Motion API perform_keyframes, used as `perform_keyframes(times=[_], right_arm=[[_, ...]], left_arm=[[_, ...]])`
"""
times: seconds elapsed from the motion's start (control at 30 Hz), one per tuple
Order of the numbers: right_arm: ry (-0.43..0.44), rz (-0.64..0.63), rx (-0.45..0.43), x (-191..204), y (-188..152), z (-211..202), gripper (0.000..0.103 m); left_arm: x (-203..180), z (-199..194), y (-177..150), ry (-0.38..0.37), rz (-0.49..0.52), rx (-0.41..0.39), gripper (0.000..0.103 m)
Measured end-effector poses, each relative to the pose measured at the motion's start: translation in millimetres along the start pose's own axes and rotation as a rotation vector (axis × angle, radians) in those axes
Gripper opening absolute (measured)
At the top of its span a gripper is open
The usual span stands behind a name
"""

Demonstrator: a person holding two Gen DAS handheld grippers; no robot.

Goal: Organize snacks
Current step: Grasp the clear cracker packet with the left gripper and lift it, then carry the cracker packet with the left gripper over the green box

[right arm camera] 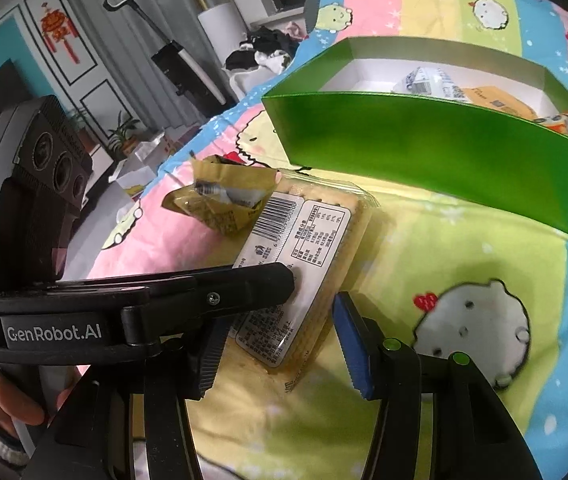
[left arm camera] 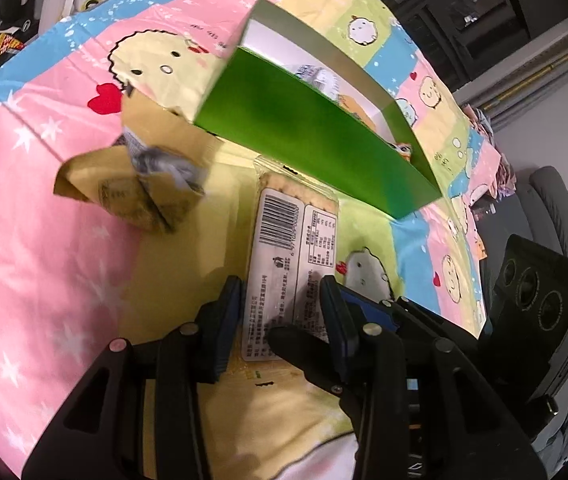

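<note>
A clear cracker pack [left arm camera: 291,236] with a white barcode label lies face down on the cartoon quilt [left arm camera: 44,240]. My left gripper [left arm camera: 280,296] is shut on it, a pad against each long side. In the right wrist view the same cracker pack [right arm camera: 303,248] has its near end between the fingers of my right gripper [right arm camera: 284,320], which is open, with its blue pad [right arm camera: 351,344] just clear of the pack's edge. A crumpled yellow snack packet [left arm camera: 132,188] [right arm camera: 224,204] sits by the pack's far left corner. Behind them stands an open green box [left arm camera: 315,136] [right arm camera: 423,148] with several packets inside.
The left gripper's black arm [right arm camera: 144,300] crosses low over the pack in the right wrist view. A person's hand [right arm camera: 0,396] holds that handle. The right gripper's body [left arm camera: 543,300] is at the right in the left wrist view. Furniture and clutter stand beyond the bed's edges.
</note>
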State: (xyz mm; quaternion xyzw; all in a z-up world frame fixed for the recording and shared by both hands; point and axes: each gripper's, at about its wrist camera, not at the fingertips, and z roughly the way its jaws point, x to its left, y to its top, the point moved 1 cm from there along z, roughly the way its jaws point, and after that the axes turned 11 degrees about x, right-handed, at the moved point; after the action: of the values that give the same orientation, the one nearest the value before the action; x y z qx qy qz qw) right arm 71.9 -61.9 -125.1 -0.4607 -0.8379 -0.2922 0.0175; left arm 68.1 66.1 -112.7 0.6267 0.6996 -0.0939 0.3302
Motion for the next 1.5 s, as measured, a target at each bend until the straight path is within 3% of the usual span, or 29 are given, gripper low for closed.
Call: perform_keyframes(times=[0.57, 0.97, 1.5], right_arm=[[-0.031, -0.002, -0.1, 6.2, -31.3, -55.1, 0.054], [-0.026, -0.02, -0.158, 11.8, -35.2, -74.0, 0.054], [-0.027, -0.065, -0.24, 17.3, -2.3, -91.8, 0.054]], left_arm=[[-51.5, -11.5, -17.8, 0.001, 0.09, -0.009, 0.039], [-71.1, -26.3, -21.6, 0.008, 0.127, -0.048, 0.039], [-86.5, -54.1, 9.8, 0.026, 0.171, -0.112, 0.039]])
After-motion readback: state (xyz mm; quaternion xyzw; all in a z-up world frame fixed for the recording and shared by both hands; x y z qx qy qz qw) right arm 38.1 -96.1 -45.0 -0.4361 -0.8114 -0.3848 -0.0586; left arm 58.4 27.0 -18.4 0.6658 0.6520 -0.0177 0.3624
